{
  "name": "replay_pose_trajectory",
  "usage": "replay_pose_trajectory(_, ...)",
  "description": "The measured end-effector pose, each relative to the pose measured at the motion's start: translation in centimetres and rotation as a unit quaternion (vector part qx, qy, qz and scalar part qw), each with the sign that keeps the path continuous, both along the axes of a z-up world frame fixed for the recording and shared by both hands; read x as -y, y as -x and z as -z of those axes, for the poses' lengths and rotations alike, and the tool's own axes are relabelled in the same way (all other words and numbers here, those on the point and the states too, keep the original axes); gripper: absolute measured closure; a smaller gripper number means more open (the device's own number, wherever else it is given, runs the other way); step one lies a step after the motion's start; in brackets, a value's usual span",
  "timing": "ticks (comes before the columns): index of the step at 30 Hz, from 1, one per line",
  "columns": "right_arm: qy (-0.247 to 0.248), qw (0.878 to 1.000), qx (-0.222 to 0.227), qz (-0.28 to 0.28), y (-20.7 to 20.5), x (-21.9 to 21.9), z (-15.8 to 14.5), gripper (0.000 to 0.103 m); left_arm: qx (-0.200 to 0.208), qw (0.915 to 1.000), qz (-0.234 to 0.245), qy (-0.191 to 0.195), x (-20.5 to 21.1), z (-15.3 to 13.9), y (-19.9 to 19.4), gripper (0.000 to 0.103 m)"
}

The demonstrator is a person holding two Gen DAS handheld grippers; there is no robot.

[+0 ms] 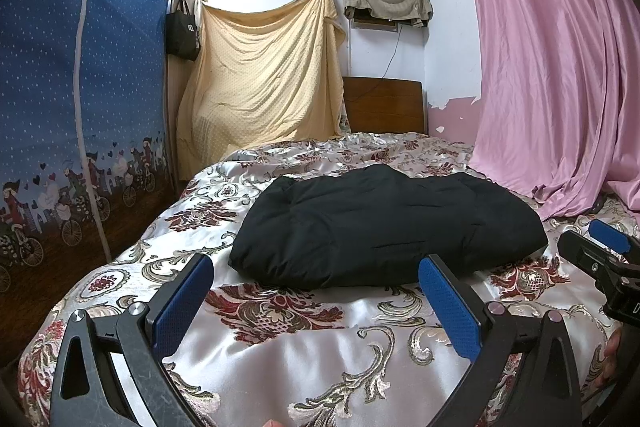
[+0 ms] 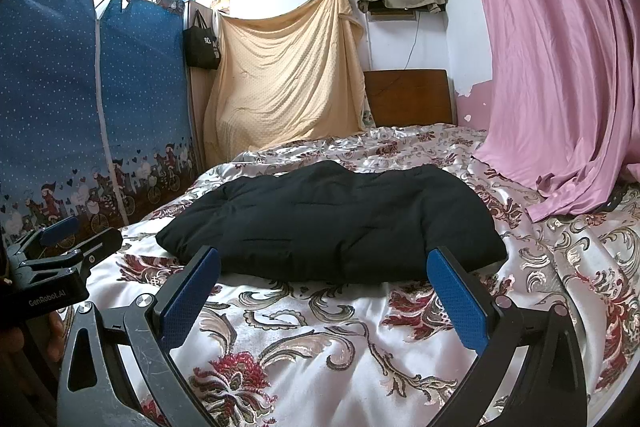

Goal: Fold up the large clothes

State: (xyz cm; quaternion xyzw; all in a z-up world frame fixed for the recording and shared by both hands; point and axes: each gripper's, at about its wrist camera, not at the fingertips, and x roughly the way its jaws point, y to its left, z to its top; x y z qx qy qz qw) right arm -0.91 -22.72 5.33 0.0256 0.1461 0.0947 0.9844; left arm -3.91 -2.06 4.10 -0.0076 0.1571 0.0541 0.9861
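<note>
A black padded garment (image 1: 384,227) (image 2: 332,223) lies folded into a thick bundle on the floral satin bedspread (image 1: 280,347) (image 2: 340,339). My left gripper (image 1: 316,271) is open, hovering just short of the bundle's near edge, with nothing between its blue pads. My right gripper (image 2: 324,263) is open too, also just in front of the bundle's near edge. Each gripper appears at the edge of the other's view: the right one (image 1: 600,251) at far right, the left one (image 2: 60,239) at far left.
A blue zip wardrobe (image 1: 72,107) stands along the bed's left side. A pink curtain (image 1: 560,67) drapes onto the bed at right. A yellow sheet (image 1: 264,75) and wooden headboard (image 1: 384,103) are behind. A black bag (image 1: 182,31) hangs on the wall.
</note>
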Motion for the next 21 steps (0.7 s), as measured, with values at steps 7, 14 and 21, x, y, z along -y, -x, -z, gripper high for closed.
replay_pose_trajectory(7, 0.0, 1.0, 0.0, 0.0, 0.11, -0.07, 0.03, 0.001, 0.004, 0.9996, -0.026, -0.009, 0.23, 0.11, 0.29, 0.0)
replay_pose_trajectory(14, 0.002, 1.0, -0.003, -0.003, 0.28, -0.03, 0.33, 0.001, 0.005, 0.9987, -0.049, -0.013, 0.35, 0.18, 0.27, 0.0)
replay_pose_trajectory(21, 0.004, 1.0, -0.005, -0.006, 0.38, -0.32, 0.73, 0.001, 0.009, 0.9983, -0.053, -0.022, 0.58, 0.23, 0.38, 0.0)
